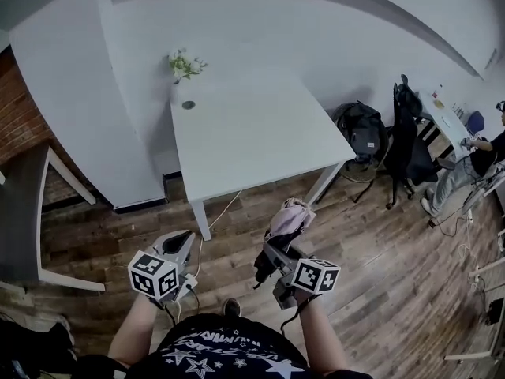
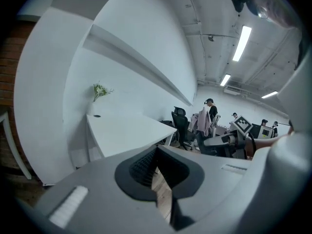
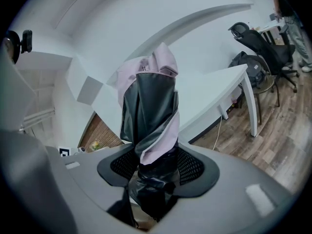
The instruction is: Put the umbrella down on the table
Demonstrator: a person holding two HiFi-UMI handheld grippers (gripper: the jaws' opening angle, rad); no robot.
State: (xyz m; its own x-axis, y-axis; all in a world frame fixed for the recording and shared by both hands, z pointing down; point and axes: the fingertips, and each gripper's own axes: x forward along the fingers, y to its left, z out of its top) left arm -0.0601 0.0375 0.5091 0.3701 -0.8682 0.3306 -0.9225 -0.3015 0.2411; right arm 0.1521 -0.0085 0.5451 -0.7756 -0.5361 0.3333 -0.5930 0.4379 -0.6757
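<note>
A folded umbrella (image 1: 289,217), pink and black, stands up out of my right gripper (image 1: 278,249), which is shut on its lower end. In the right gripper view the umbrella (image 3: 148,106) rises between the pads of the right gripper (image 3: 155,165). The white table (image 1: 260,133) is ahead of both grippers, over the wooden floor; it also shows as the table (image 3: 214,94) behind the umbrella. My left gripper (image 1: 178,246) hangs to the left at the same height, holding nothing. In its own view the left gripper (image 2: 156,165) has its jaws together.
On the table's far left corner are a small plant (image 1: 184,65) and a dark round object (image 1: 188,105). A backpack (image 1: 361,129) and a black office chair (image 1: 407,133) stand right of the table. A person (image 1: 481,152) sits at another desk, far right. A dark-topped table (image 1: 22,204) is at the left.
</note>
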